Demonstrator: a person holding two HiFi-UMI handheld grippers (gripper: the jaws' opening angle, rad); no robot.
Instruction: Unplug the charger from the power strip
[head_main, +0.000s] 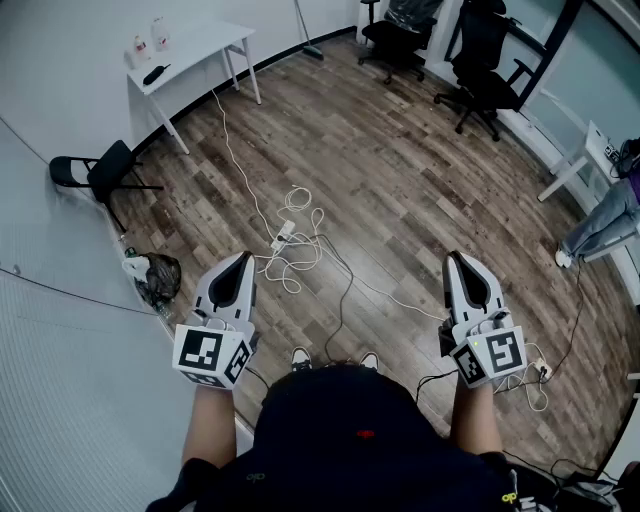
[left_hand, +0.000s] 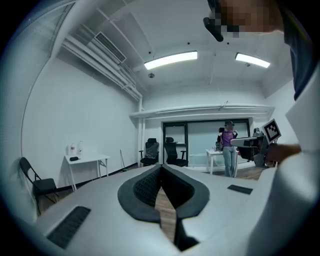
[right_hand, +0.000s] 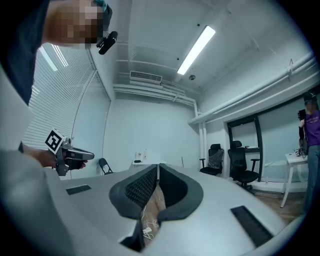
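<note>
Head cam steeply down on floor (head_main: 400, 180); L claw (head_main: 242, 260), R claw (head_main: 456, 260) cams level, sharing office chairs (left_hand: 172, 151) (right_hand: 240, 162).

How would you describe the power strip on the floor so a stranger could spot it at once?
Start at the white table against the wall and follow the thin white cord running from it across the wooden floor. It ends mid-room at the power strip. It is the one solid white bar amid loose loops of white cable.

White table (head_main: 200, 45), black folding chair (head_main: 97, 172), office chairs (head_main: 482, 68), wood floor (head_main: 400, 170)
</note>
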